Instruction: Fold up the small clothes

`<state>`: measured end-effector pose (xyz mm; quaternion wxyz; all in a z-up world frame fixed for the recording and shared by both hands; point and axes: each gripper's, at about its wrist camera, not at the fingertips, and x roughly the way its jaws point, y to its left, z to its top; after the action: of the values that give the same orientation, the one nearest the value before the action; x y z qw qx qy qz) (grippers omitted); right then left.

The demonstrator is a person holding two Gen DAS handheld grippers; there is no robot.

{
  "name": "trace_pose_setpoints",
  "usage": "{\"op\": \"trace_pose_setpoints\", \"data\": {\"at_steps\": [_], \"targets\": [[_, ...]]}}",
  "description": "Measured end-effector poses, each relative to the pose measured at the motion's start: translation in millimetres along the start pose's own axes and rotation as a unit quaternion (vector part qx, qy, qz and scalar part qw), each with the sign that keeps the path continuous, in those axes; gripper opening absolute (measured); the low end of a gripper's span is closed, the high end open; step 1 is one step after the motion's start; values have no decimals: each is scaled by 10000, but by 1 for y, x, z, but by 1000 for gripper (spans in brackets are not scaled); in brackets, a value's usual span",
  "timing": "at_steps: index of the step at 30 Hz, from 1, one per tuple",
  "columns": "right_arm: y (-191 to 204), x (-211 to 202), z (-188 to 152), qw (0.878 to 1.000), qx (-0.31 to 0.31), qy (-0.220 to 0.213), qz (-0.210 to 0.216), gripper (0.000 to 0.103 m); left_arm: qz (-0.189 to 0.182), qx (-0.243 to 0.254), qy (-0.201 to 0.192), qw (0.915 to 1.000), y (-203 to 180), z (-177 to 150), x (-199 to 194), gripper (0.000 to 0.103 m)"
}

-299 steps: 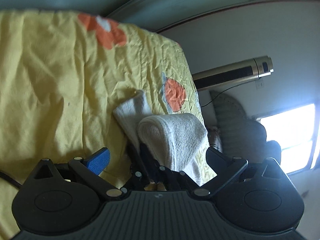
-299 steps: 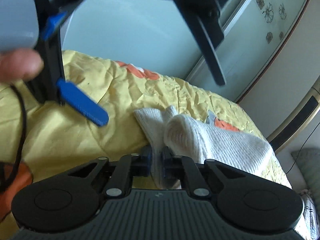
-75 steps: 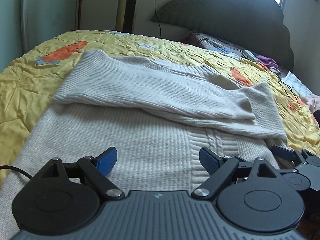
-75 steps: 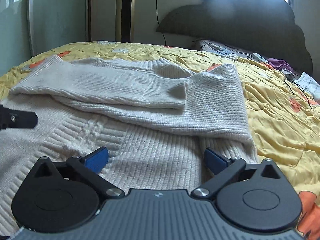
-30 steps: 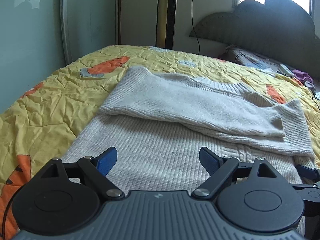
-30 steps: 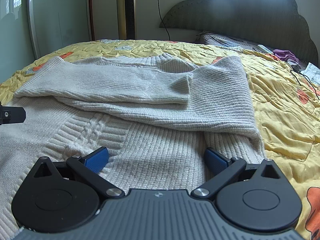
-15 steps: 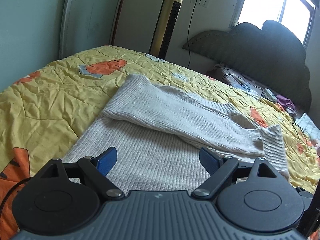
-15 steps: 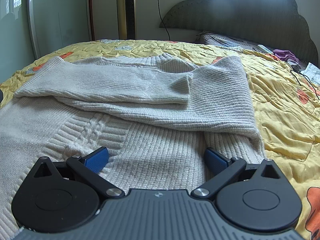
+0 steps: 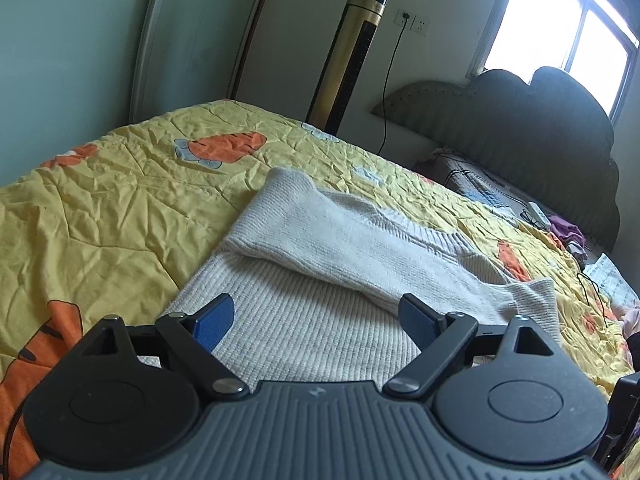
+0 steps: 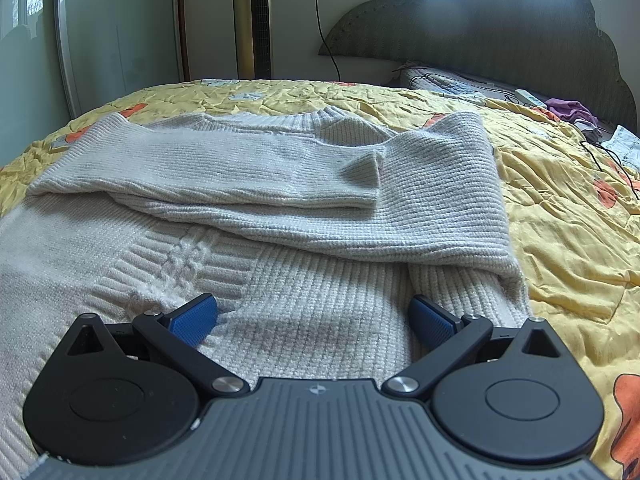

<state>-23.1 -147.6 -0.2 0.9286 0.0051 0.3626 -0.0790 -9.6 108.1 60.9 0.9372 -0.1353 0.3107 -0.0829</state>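
Note:
A cream knitted sweater (image 10: 280, 208) lies flat on the yellow bedspread (image 10: 560, 216), both sleeves folded across its chest. It also shows in the left wrist view (image 9: 320, 280). My left gripper (image 9: 316, 318) is open and empty, raised above the sweater's lower left part. My right gripper (image 10: 312, 320) is open and empty, low over the sweater's hem at the right side. The near hem is hidden behind both gripper bodies.
The bedspread (image 9: 120, 208) carries orange carrot prints. A gold tower fan (image 9: 352, 52) stands by the wall. A dark headboard (image 10: 480, 28) closes the far end, with a white remote (image 10: 528, 98), purple cloth (image 10: 572, 110) and cables near it.
My left gripper has risen and pulled back to the left, so more bedspread and wall show. The right gripper has stayed still over the hem. Both stay open.

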Motion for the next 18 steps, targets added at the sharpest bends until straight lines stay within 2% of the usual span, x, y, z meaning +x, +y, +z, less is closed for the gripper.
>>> {"op": "trace_pose_setpoints", "data": {"at_steps": [10,18], "targets": [[0,0,0,10000,0,0,1,103,103,159,-13,9998,-10,0,-8,90],[0,0,0,10000,-1,0,3,103,123,30,116,9999,-11,0,-3,90]]}}
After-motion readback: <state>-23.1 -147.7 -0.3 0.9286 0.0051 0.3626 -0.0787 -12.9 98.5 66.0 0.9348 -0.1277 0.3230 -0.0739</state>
